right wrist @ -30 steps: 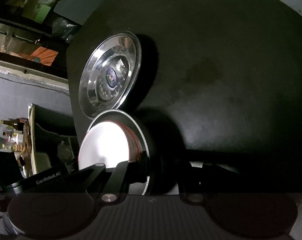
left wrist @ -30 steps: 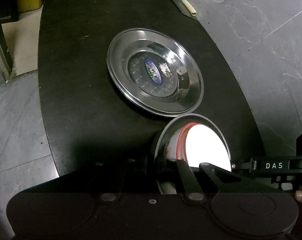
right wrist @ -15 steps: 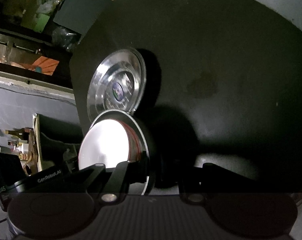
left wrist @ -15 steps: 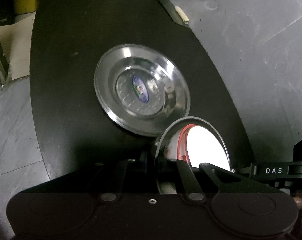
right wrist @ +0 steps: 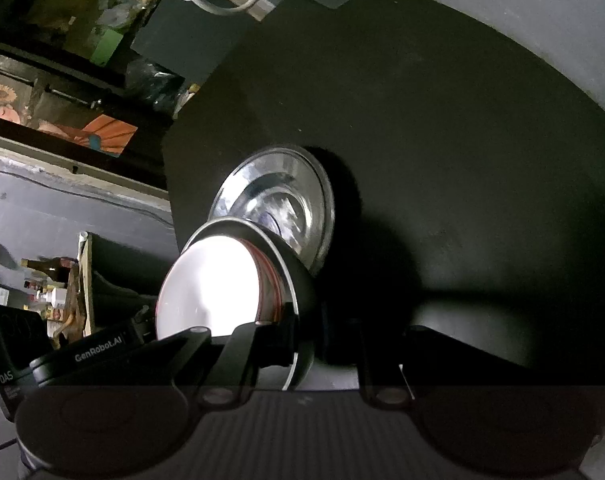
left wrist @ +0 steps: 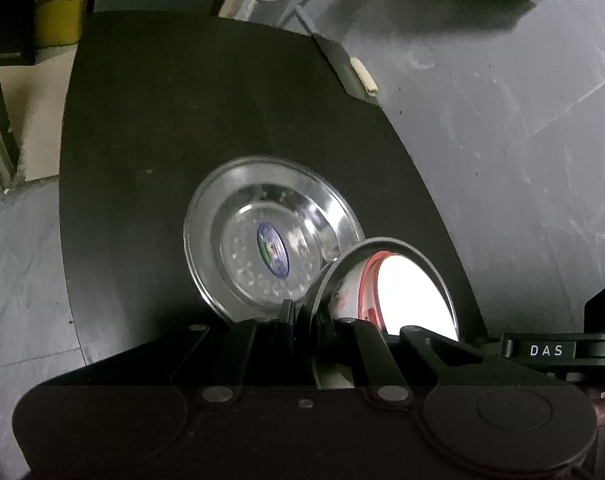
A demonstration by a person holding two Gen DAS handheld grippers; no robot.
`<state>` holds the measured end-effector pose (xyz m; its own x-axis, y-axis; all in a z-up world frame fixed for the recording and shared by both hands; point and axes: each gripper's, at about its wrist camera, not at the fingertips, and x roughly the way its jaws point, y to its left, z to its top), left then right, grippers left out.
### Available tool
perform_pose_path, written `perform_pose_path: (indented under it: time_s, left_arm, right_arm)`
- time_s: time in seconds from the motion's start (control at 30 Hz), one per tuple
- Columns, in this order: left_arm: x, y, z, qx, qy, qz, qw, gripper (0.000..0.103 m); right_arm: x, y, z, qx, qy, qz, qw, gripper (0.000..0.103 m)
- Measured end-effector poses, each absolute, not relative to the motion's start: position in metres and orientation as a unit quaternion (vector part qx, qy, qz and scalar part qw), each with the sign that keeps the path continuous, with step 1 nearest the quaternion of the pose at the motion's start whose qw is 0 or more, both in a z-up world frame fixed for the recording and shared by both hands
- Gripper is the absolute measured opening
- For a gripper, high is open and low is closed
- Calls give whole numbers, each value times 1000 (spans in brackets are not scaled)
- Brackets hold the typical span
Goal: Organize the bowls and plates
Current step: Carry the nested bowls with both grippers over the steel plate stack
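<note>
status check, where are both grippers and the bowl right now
Left gripper and right gripper both shut on bowl rim, opposite sides. Steel plate on black table just beyond. Nothing between.

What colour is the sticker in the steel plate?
Blue with green, on the sticker; left wrist view.

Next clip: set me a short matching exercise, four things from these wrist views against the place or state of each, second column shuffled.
Things:
1. steel plate
2. steel bowl
3. white dish with red rim
4. black table

Places or states:
A. nested inside another vessel
B. lying flat, a blue oval sticker at its centre
C. gripped at its rim from two sides by the left gripper and right gripper
D. carries the plate

Pairs: 1-B, 2-C, 3-A, 4-D
</note>
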<state>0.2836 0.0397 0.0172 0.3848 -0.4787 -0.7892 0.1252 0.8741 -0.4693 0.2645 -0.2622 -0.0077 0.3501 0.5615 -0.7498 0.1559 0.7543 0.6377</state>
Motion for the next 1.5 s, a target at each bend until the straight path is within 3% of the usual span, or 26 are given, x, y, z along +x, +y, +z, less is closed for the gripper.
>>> perform_pose_path:
  time_s: [1.5]
  left_arm:
    - [340,70,3,-187,508,-137,829,9]
  right_arm:
    - [341,-237,-18,299,563,174,750,14]
